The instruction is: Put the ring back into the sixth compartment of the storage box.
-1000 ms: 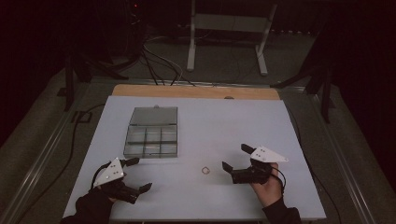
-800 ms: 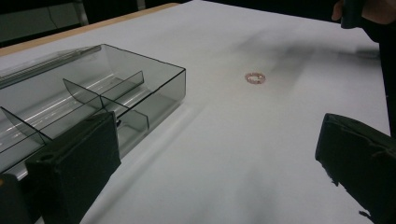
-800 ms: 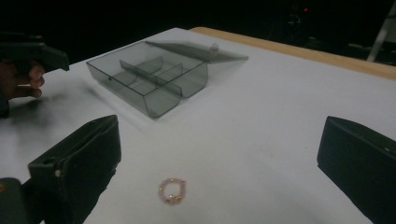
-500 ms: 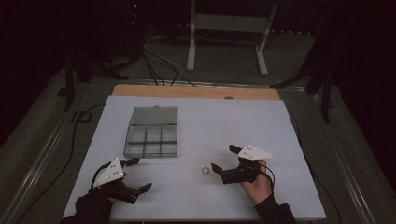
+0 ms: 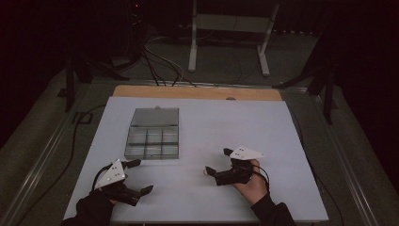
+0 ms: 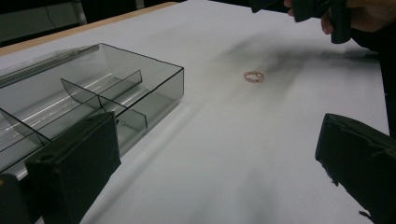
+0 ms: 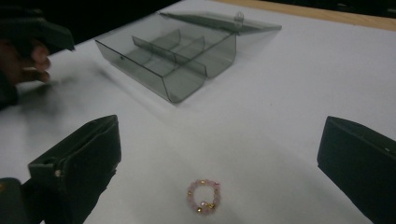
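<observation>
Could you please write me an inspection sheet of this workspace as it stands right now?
Surface: white table top, wooden strip along its far edge.
Job's things: small pink beaded ring lies flat on the table between the right claw's jaws, untouched; clear compartment box stands open with its lid laid back, compartments look empty.
Clutter: nothing seen.
Grippers: right claw open, low by the ring; left claw open, near the box's front corner, holding nothing.
Cables: a cable runs off the table's left side; more lie on the floor behind.
Surroundings: dark room, a white stand behind the table.
</observation>
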Demonstrator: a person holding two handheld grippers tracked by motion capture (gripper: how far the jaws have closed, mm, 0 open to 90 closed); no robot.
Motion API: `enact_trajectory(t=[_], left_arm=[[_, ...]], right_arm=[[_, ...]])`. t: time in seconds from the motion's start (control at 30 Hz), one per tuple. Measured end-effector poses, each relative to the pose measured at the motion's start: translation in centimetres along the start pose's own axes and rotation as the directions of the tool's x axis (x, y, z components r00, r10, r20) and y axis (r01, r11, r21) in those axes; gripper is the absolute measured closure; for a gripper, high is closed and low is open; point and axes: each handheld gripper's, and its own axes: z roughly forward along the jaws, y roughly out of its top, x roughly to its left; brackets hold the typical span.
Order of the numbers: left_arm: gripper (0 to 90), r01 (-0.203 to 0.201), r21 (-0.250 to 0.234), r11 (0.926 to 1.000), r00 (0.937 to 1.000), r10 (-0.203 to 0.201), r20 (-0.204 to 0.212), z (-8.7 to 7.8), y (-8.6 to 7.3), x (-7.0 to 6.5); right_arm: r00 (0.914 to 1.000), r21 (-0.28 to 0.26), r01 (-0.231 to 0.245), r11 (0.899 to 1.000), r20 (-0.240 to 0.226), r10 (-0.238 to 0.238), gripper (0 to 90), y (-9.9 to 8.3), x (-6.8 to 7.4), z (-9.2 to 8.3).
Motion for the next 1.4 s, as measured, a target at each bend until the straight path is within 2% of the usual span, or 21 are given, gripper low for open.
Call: enact_trajectory(t=[0.23, 0.3, 0.43, 0.5, 0.73, 0.9, 1.1, 1.4], left_arm=[[0.8, 0.003, 0.002, 1.0, 1.0, -0.003, 0.004, 0.1, 0.0, 0.0], [0.8, 0.0, 0.006, 1.0, 1.0, 0.0, 0.004, 0.1, 0.0, -0.1], [0.8, -0.002, 0.006, 1.0, 1.0, 0.002, 0.006, 0.1, 0.0, -0.1], [0.8, -0.001, 0.006, 1.0, 1.0, 0.0, 0.004, 0.1, 0.0, -0.1], [0.8, -0.002, 0.011, 0.9999, 1.0, 0.002, 0.007, 0.1, 0.0, -0.1], [0.8, 0.003, 0.011, 0.9999, 1.0, -0.003, 0.008, 0.2, 0.0, -0.1], [0.8, 0.001, 0.013, 0.9999, 1.0, -0.001, 0.008, 0.1, 0.0, -0.1], [0.8, 0.004, 0.015, 0.9999, 1.0, -0.004, 0.008, 0.1, 0.0, -0.1]], right_arm=[[1.0, 0.046, 0.005, 0.999, 0.003, -0.005, 0.0, -0.2, 0.3, 0.9], [1.0, 0.068, 0.003, 0.998, 0.002, -0.003, 5.3, -0.3, 0.4, 1.1], [1.0, 0.094, 0.002, 0.996, 0.008, -0.003, 8.7, -0.4, 0.4, 1.5], [0.9998, 0.116, -0.002, 0.993, 0.018, 0.0, 14.7, -0.5, 0.3, 1.6], [0.999, 0.174, 0.018, 0.985, 0.038, -0.025, 18.6, -0.9, 0.3, 2.2], [0.9988, 0.185, 0.011, 0.983, 0.046, -0.02, 22.3, -1.0, 0.1, 2.4], [0.9983, 0.225, -0.031, 0.974, 0.055, 0.019, 38.3, -0.9, 0.1, 2.6], [0.9967, 0.279, -0.008, 0.96, 0.08, -0.015, 51.3, -1.1, 0.2, 3.0]])
